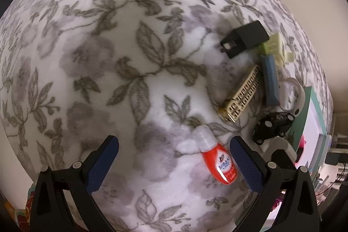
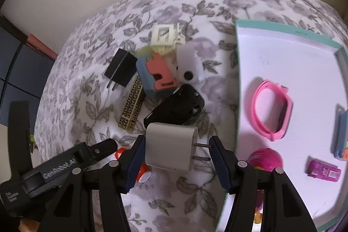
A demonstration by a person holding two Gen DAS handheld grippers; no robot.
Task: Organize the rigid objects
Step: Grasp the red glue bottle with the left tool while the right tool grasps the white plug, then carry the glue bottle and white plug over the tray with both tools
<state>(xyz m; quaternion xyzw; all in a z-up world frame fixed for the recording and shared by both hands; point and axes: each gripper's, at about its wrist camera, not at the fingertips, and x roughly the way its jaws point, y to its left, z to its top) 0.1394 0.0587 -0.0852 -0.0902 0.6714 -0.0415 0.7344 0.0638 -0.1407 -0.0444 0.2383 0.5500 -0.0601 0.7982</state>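
Observation:
My right gripper (image 2: 176, 140) is shut on a white power adapter (image 2: 169, 145): one pad presses its body, the other meets the prong tips. It hangs over the floral blanket (image 2: 191, 192), just left of the teal-rimmed white tray (image 2: 282, 25). My left gripper (image 1: 174, 139) stands open above the blanket (image 1: 130, 58) with nothing between its fingers. A red bottle with a white cap (image 1: 219, 163) lies by its right finger. In the right wrist view the left gripper (image 2: 65, 162) shows at lower left.
A pile lies on the blanket: black adapter (image 2: 120, 67), gold patterned bar (image 2: 132, 107), blue and coral block (image 2: 155, 74), cream clip (image 2: 163, 35), black toy car (image 2: 176, 108). The tray holds a pink band (image 2: 271, 109) and a magenta toy car (image 2: 324, 171).

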